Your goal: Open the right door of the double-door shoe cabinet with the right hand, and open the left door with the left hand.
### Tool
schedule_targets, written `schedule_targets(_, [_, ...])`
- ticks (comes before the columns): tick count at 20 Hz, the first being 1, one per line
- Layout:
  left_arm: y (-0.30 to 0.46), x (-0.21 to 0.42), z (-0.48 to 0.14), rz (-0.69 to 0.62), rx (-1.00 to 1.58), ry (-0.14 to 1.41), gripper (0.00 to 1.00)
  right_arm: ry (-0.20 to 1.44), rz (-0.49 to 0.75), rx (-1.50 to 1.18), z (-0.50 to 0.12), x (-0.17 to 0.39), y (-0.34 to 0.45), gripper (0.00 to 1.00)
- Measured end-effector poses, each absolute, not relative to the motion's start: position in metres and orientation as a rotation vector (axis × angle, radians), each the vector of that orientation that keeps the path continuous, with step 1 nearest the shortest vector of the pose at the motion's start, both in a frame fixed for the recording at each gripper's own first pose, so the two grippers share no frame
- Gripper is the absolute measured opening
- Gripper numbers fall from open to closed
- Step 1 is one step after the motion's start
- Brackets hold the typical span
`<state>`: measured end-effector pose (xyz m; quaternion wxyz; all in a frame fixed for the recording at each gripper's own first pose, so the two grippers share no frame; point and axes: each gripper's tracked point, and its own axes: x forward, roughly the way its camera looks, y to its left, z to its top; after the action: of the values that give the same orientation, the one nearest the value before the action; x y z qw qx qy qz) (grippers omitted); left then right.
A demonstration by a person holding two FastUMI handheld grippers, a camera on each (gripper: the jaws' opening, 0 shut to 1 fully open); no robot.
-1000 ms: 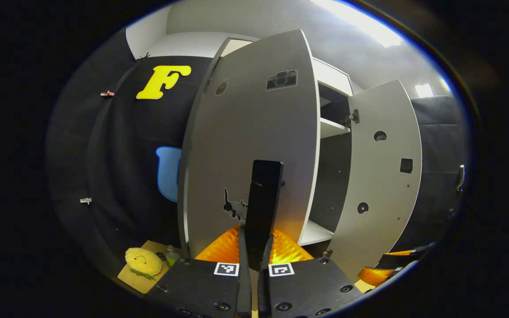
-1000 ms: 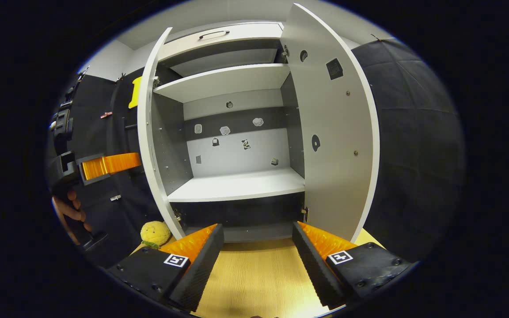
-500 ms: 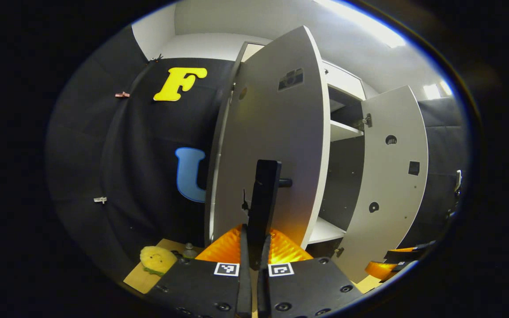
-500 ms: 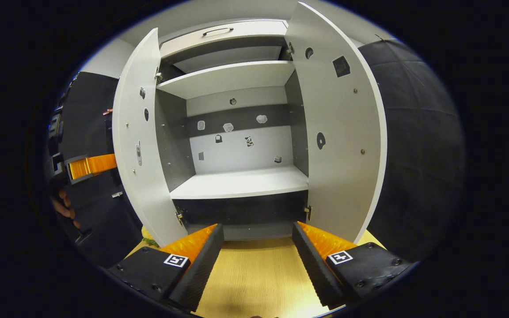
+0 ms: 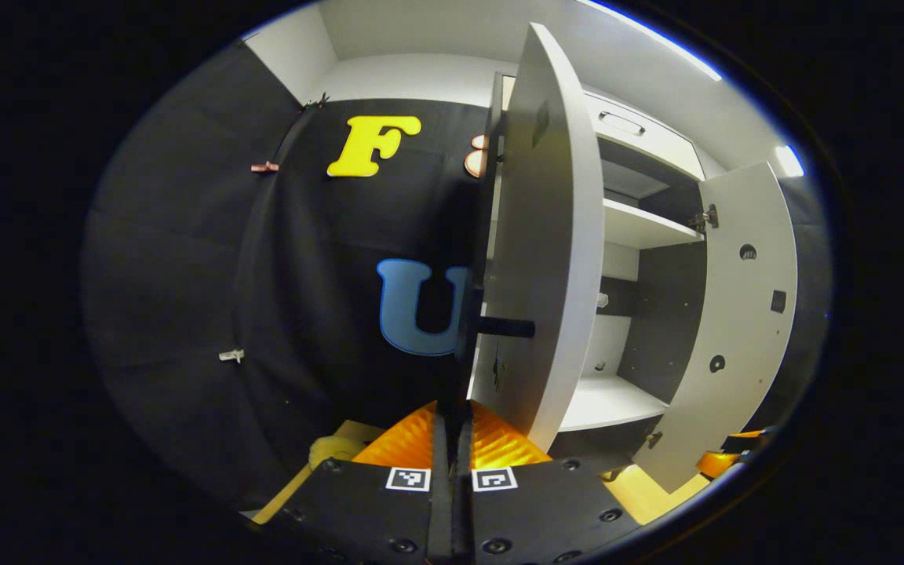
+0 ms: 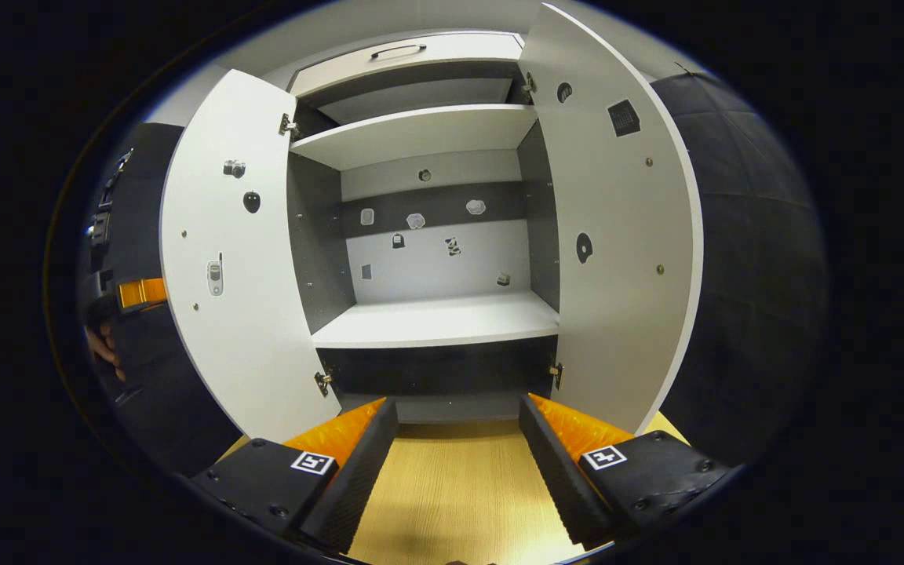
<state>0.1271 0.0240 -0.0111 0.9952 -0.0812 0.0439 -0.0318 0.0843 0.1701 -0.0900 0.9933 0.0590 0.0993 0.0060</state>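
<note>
Booth cloth backs the left door, its upright handle seemingly pinched ahead by the left gripper; right gripper gapes empty.

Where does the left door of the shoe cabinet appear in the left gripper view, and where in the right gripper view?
Left gripper view: the left door stands just right of centre, seen nearly edge-on, its handle straight ahead of the shut jaws.
Right gripper view: it is the broad pale panel at the left, swung wide open.
Shared landmark: the open right door, at the right in both.
</note>
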Motion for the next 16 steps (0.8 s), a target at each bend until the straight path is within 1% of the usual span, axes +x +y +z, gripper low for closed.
schedule_targets(4, [0.032, 0.121, -0.01, -0.061, -0.159, 0.091, 0.05, 0.186, -0.009, 0.12, -0.078, 0.079, 0.162, 0.99])
schedule_targets(7, [0.033, 0.1, -0.007, -0.06, -0.181, 0.091, 0.05, 0.171, -0.01, 0.121, -0.07, 0.072, 0.15, 0.98])
schedule_targets(11, [0.045, 0.064, -0.003, 0.038, -0.129, 0.084, 0.05, 0.162, -0.004, 0.135, -0.065, 0.062, 0.129, 0.98])
schedule_targets(13, [0.036, 0.047, -0.001, 0.075, -0.119, 0.084, 0.05, 0.16, 0.007, 0.157, -0.061, 0.05, 0.117, 0.99])
schedule_targets(14, [0.027, 0.039, 0.002, 0.076, -0.122, 0.075, 0.05, 0.159, 0.013, 0.16, -0.058, 0.044, 0.111, 0.99])
schedule_targets(16, [0.0, 0.027, 0.002, 0.057, -0.109, 0.068, 0.01, 0.138, 0.018, 0.155, -0.051, 0.031, 0.096, 0.99])
